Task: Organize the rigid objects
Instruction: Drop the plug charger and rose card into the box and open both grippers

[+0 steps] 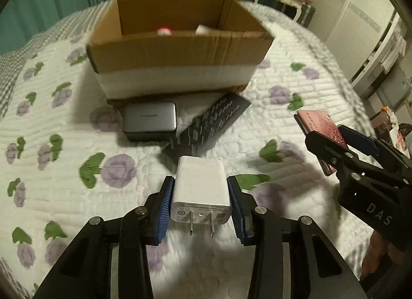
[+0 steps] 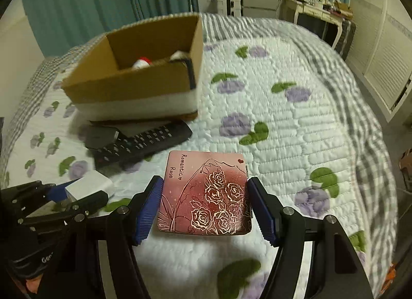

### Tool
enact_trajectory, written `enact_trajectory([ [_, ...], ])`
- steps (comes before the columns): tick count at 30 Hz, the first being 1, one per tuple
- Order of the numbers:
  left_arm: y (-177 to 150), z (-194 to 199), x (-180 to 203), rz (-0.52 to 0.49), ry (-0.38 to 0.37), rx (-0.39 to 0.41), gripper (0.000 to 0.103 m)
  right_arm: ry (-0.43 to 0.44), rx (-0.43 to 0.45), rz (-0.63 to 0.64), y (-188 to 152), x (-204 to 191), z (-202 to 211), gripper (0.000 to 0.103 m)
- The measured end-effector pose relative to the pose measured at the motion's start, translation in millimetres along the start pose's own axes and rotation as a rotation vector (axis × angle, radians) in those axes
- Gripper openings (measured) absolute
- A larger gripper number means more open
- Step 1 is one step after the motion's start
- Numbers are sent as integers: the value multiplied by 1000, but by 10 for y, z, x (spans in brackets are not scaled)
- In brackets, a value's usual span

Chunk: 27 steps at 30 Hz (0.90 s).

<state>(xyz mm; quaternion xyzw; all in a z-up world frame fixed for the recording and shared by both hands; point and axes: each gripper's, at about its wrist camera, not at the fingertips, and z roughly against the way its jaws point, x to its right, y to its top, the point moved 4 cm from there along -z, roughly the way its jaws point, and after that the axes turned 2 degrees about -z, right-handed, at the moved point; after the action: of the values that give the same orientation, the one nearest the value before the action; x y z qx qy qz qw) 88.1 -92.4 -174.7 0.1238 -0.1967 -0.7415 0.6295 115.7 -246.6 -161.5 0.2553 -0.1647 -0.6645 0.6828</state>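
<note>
Left tool [image 1: 201,203] clamps charger [image 1: 201,187], right tool [image 2: 204,206] clamps compact [image 2: 206,193]; ahead, box [image 1: 177,53] holds two items, while adapter [image 1: 149,120] and remote [image 2: 144,142] remain on bed [image 1: 64,170].

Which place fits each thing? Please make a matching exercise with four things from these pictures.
Things:
1. white charger
2. pink case
3. grey charger
4. red-and-white object

Places:
a. inside the cardboard box
b. between the left gripper fingers
c. on the quilt before the box
d. between the right gripper fingers

Pairs: 1-b, 2-d, 3-c, 4-a
</note>
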Motion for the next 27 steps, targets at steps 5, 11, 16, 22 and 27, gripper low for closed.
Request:
enact_trajectory([
  [5, 124, 424, -20, -4, -7, 90, 41, -11, 62, 18, 95, -98, 383, 67],
  [11, 442, 903, -70, -25, 20, 227, 41, 19, 135, 33, 287, -255, 812, 67],
  [16, 731, 1177, -272, -20, 42, 301, 41, 36, 204, 83, 578, -462, 1077, 67],
  [22, 1143, 1170, -508, -14, 69, 343, 41, 86, 246, 86, 1052, -604, 1073, 67],
  [27, 1468, 893, -626, -33, 78, 336, 41, 123, 222, 70, 1434, -665, 702, 67],
])
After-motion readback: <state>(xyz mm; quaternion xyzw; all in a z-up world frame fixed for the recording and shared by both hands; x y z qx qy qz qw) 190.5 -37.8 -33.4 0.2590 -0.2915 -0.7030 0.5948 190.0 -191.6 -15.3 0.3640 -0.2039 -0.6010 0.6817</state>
